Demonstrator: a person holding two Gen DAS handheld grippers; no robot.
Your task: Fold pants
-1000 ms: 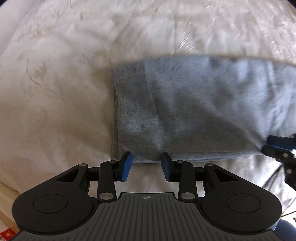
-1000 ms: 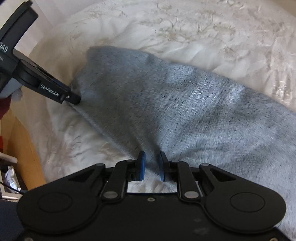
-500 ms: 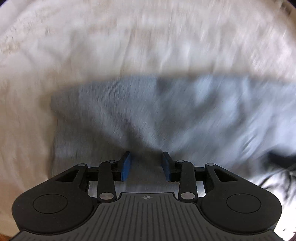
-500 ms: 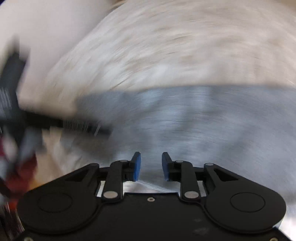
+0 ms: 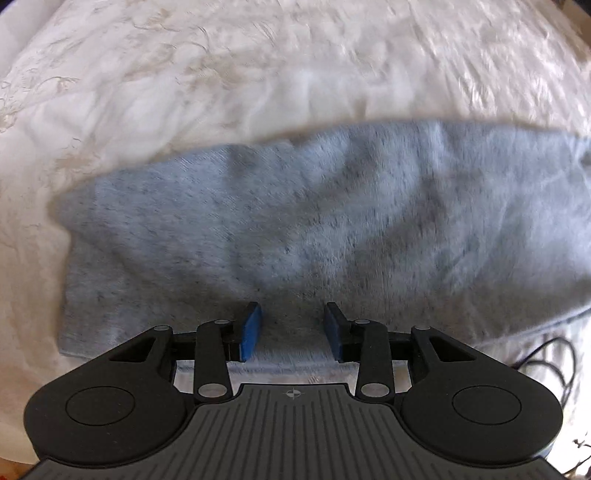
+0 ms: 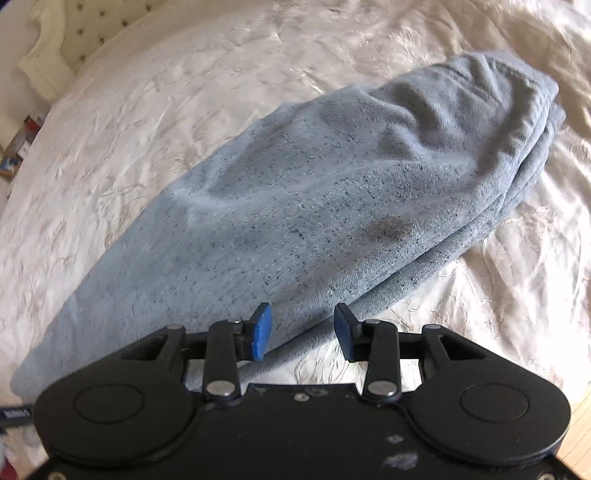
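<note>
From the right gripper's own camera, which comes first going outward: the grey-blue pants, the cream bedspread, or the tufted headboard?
1. Folded grey-blue knit pants: just ahead of the right gripper, whose jaws are opening, nothing pinched.
2. Cream embroidered bedspread: stretching beyond the pants, upper left.
3. Pale tufted headboard: top-left corner, farthest.

Ahead of your right hand-held gripper point(image 6: 301, 330) the bed point(image 6: 155, 122) wears a wrinkled cream embroidered cover. Folded grey-blue pants point(image 6: 295, 206) lie directly on it, stretching from beneath the gripper away up-right.
</note>
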